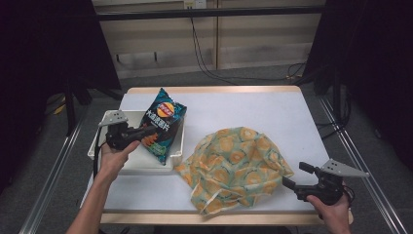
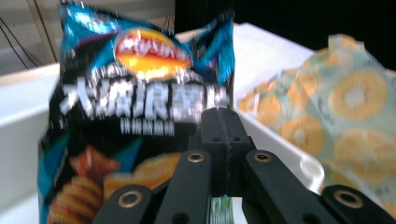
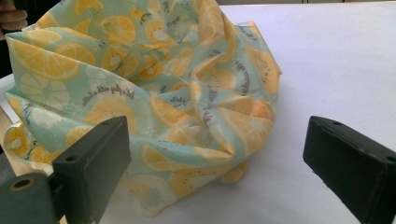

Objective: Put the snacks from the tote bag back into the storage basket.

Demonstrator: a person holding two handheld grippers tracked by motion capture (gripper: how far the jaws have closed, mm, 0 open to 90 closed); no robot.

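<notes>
On the table, high view: my left gripper [image 1: 146,132] sits at about 9 o'clock from the table's middle, over the white tray [image 1: 178,146], its jaws pressed together on the chip bag [image 1: 163,124].
Chip bag, high view: it leans upright-tilted in the tray, its top corner pointing to 12 o'clock, its lower end down on the tray floor near the right wall.
Patterned cloth, high view: a crumpled citrus-print cloth [image 1: 234,165] lies at 5 o'clock from the tray, just beside its right wall, on the white table cover [image 1: 263,109].
Right gripper, high view: my right gripper [image 1: 296,176] is at 4 o'clock, jaws spread, tips just beside the cloth's right edge.
Left gripper view: my jaws are closed tight, pinching the bag's [image 2: 135,102] lower right part; the picture is blurred. The tray wall [image 2: 280,144] runs at 3 o'clock, the cloth [image 2: 345,107] beyond it.
Right gripper view: my jaws stand wide apart, one at 8 o'clock, one at 4 o'clock; the cloth [image 3: 154,88] bunches between and beyond them, closest to the 8 o'clock jaw; whether it touches I cannot tell.
</notes>
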